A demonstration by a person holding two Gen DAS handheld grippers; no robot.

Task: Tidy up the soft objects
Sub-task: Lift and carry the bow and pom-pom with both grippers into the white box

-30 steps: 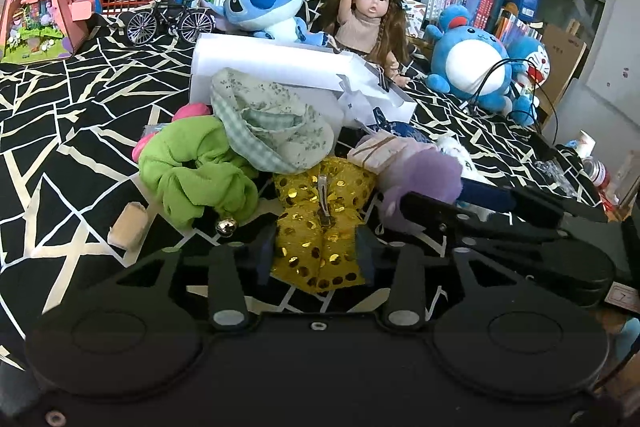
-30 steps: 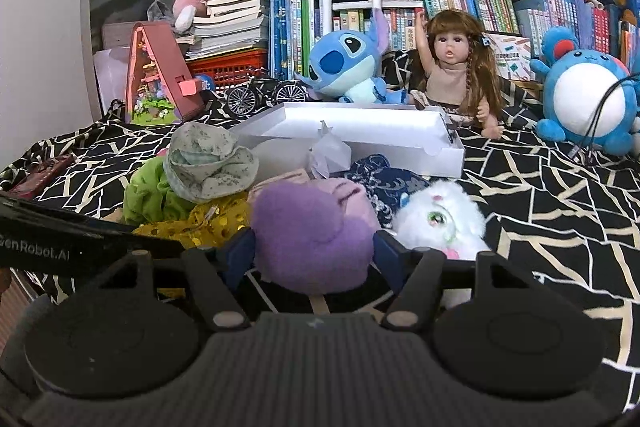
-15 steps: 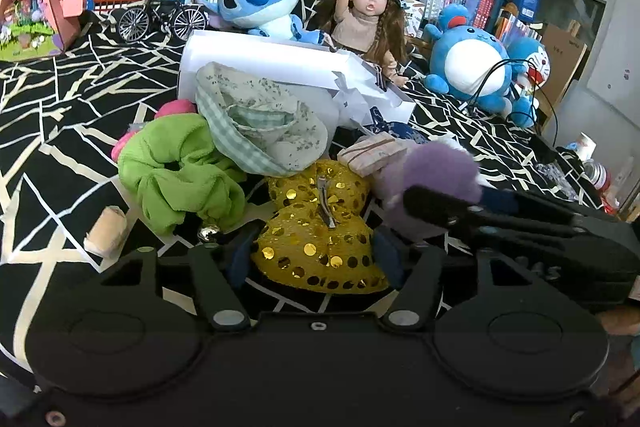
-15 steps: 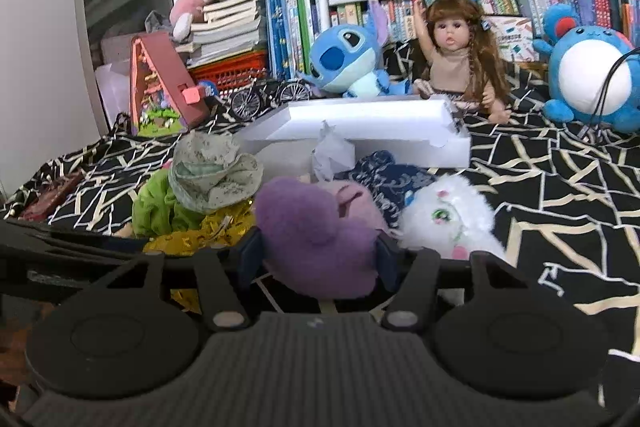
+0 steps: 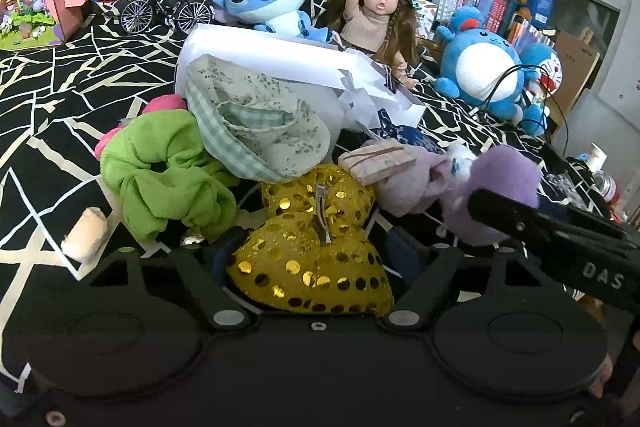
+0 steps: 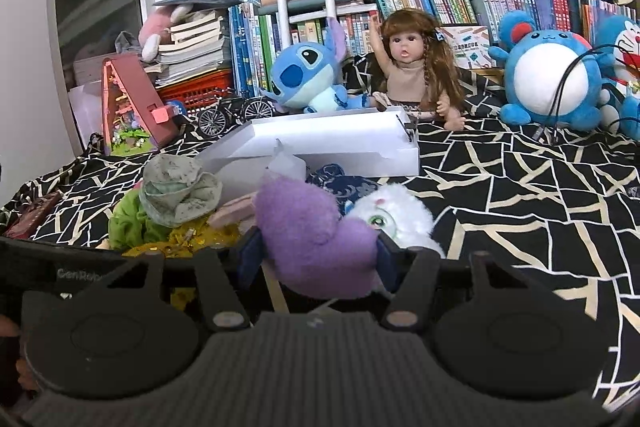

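Sequins catch the light on a gold bow (image 5: 316, 251) lying between the fingers of the left gripper (image 5: 310, 259), whose jaws have just been spreading and stand apart around it, pads seemingly clear of the cloth. The bow rests on the black patterned cover (image 5: 60, 95), just beside a green scrunchie (image 5: 168, 175) and below a floral hat (image 5: 256, 119). The right gripper (image 6: 318, 259) pinches a purple plush toy (image 6: 316, 231) between its blue pads, in front of a white fluffy toy (image 6: 394, 213) and a white box (image 6: 328, 143).
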